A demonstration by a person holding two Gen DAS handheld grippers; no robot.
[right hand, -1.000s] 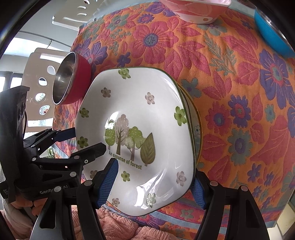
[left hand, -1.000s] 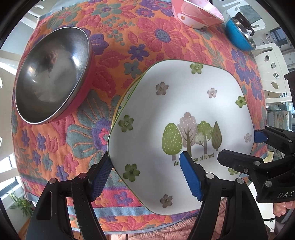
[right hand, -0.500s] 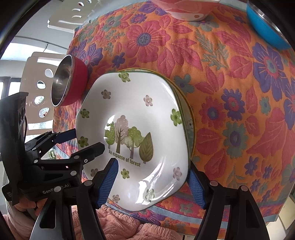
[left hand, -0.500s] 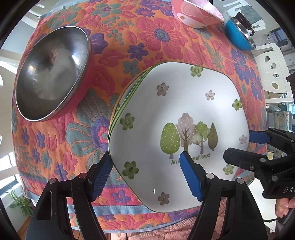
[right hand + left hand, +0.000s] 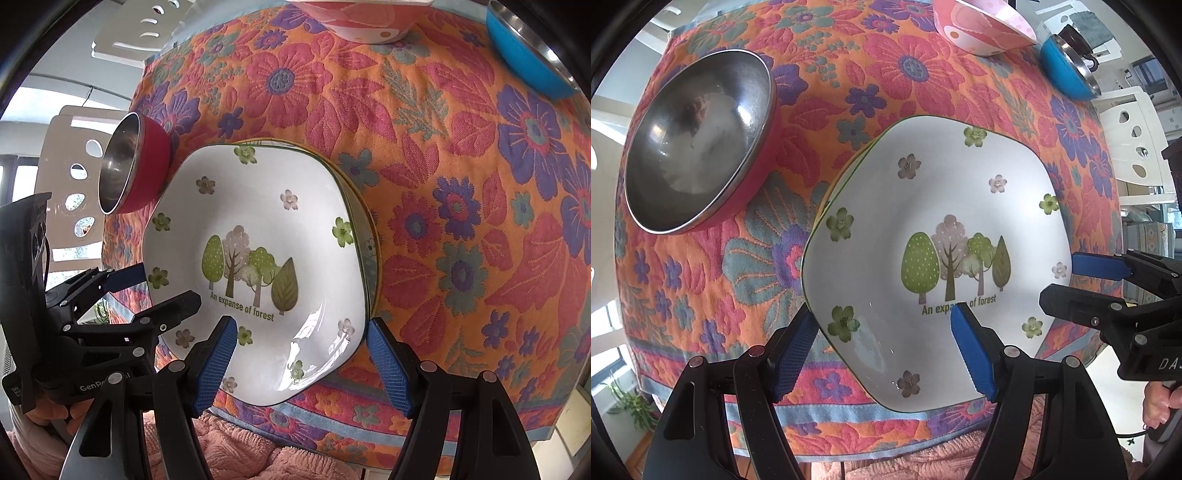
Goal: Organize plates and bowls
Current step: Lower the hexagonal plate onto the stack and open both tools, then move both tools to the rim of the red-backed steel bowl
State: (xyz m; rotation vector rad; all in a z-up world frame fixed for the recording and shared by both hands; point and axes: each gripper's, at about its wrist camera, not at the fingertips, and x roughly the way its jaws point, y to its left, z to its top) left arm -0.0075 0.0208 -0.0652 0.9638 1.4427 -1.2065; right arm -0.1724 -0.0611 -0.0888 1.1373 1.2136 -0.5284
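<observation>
A white plate printed with trees and flowers lies on a second plate with a yellow-green rim, near the front edge of a flowered tablecloth. My left gripper is open and straddles the plate's left rim, one blue pad outside and one above the plate's inside. The right gripper is open too and straddles the right rim the same way. Neither pair of pads presses on the rim. A red bowl with a steel inside stands left of the plates.
At the table's far side stand a pink bowl and a blue bowl. White chairs stand beside the table. The tablecloth's front edge hangs just below the plates, over pink fuzzy fabric.
The plates look slightly smaller and farther in both views, as both grippers have eased back a little. The jaws have kept the same width.
</observation>
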